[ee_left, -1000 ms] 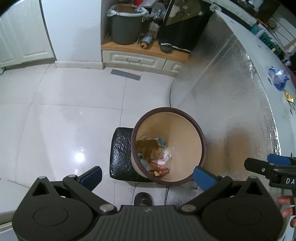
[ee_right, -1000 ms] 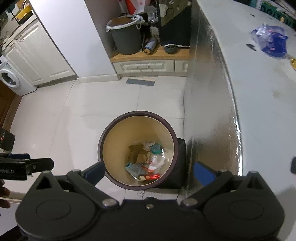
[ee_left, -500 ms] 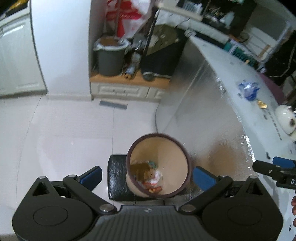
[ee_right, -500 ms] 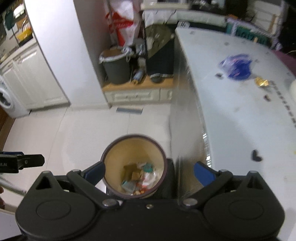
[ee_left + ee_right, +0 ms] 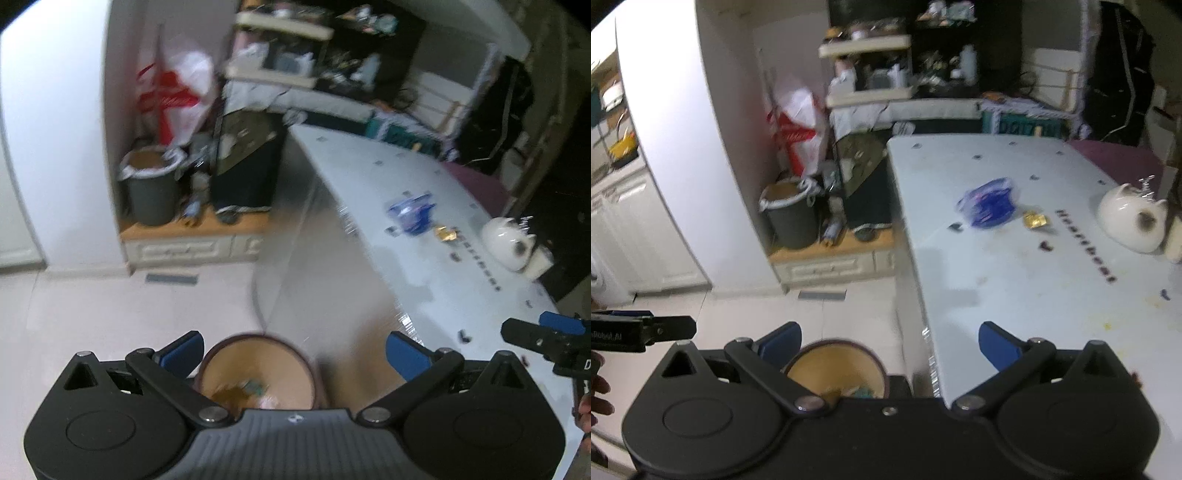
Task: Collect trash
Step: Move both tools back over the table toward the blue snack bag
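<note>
A brown-rimmed trash bin [image 5: 258, 373] [image 5: 836, 371] with wrappers inside stands on the floor beside the white table [image 5: 1015, 295], low between my fingers in both views. On the tabletop lie a crumpled blue wrapper [image 5: 412, 214] [image 5: 988, 203], a small gold wrapper [image 5: 445, 233] [image 5: 1036, 220] and a few dark scraps [image 5: 1046, 246]. My left gripper [image 5: 295, 352] is open and holds nothing. My right gripper [image 5: 890, 343] is also open and holds nothing, hovering over the table's near corner. Both views are motion-blurred.
A white ceramic pot [image 5: 1134, 223] sits at the table's right side. A grey lined bucket [image 5: 792, 218], a red-and-white plastic bag [image 5: 798, 133] and cluttered shelves [image 5: 868, 96] stand at the back. White floor tiles [image 5: 110, 314] stretch to the left.
Both grippers have tilted up and pulled back from looking down into the bin. The bin has slid to the bottom of each view and the tabletop has come into sight.
</note>
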Available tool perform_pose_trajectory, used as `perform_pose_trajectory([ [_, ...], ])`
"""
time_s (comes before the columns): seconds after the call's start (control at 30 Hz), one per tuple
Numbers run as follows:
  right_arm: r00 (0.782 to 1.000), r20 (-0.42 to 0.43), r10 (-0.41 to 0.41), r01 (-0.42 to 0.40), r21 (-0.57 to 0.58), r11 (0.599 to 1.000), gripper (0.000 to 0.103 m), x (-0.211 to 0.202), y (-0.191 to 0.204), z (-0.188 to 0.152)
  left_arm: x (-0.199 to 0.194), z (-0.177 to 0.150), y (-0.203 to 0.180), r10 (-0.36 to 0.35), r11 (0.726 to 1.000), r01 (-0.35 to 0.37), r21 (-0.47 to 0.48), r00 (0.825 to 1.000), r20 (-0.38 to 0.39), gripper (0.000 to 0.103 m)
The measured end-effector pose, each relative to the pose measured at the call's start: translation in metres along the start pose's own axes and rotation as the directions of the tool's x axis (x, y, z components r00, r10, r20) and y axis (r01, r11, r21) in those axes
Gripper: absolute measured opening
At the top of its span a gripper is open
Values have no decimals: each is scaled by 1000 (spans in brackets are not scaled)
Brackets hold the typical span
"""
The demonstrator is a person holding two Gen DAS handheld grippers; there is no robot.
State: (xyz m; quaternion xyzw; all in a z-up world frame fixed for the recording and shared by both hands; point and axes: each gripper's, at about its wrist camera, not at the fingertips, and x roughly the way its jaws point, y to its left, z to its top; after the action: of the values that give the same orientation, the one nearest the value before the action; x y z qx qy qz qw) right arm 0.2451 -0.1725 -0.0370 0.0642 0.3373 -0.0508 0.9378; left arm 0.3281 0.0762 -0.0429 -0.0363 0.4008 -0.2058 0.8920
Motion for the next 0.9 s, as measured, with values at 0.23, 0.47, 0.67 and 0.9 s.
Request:
perform_pose_trajectory([
  [0.23, 996, 74, -54, 50, 61, 997, 103, 11, -59, 28, 31, 48, -52, -44, 995, 38, 89, 997, 67, 103],
  [0.47, 988, 114, -103, 90, 112, 990, 103, 50, -125, 56, 79, 99, -94, -66, 984, 52, 171, 995, 78, 103],
  [0.67, 986, 107, -129, 114, 135, 984, 103, 101, -179, 78, 118, 133, -123, -73, 977, 58, 207, 995, 67, 103],
  [0.9, 989, 72, -131, 120, 143, 982, 103, 167, -222, 100, 162, 155, -144, -107, 968, 100, 230, 994, 18, 103],
])
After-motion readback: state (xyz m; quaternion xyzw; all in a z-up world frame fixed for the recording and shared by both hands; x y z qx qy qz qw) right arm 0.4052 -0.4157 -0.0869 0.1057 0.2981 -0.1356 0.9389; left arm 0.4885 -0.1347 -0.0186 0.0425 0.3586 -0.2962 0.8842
